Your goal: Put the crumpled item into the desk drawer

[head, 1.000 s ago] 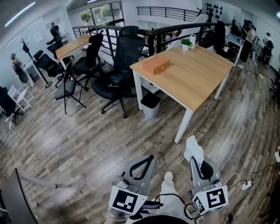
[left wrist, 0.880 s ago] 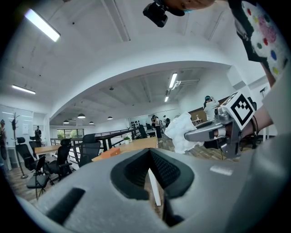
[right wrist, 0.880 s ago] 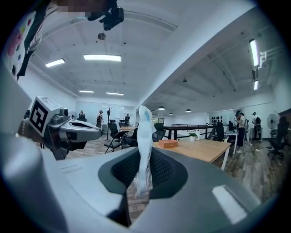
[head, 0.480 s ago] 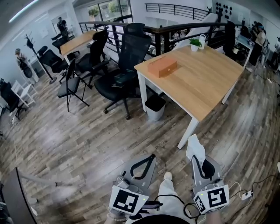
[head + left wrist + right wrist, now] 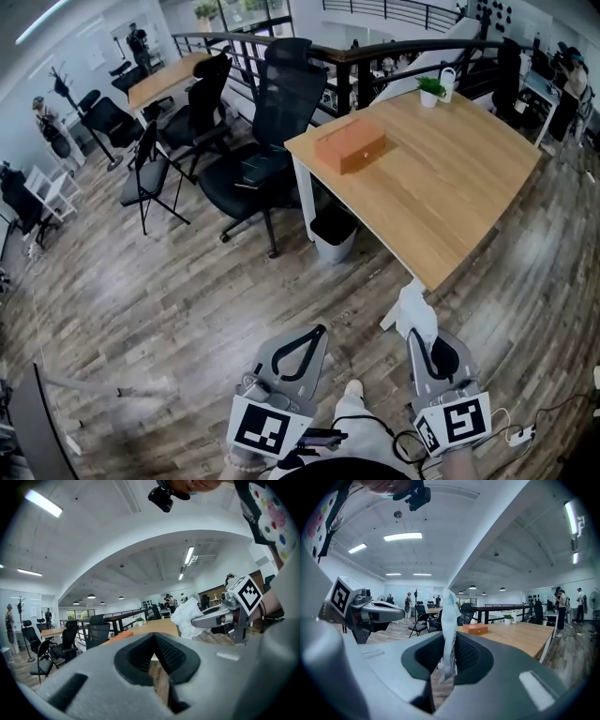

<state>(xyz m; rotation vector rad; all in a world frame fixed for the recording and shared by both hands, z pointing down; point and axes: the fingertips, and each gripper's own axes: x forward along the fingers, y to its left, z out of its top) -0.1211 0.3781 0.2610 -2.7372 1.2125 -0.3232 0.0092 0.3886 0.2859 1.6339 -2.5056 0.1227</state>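
Firmly, right gripper (image 5: 422,336) pinching crumpled white paper (image 5: 415,312), left gripper (image 5: 309,336) closed, empty.

Distant person (image 5: 47,129) — tiny, indistinct

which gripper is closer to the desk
Right. The right gripper, holding the tissue, is just short of the near corner of the desk; the left gripper is farther off to the side.
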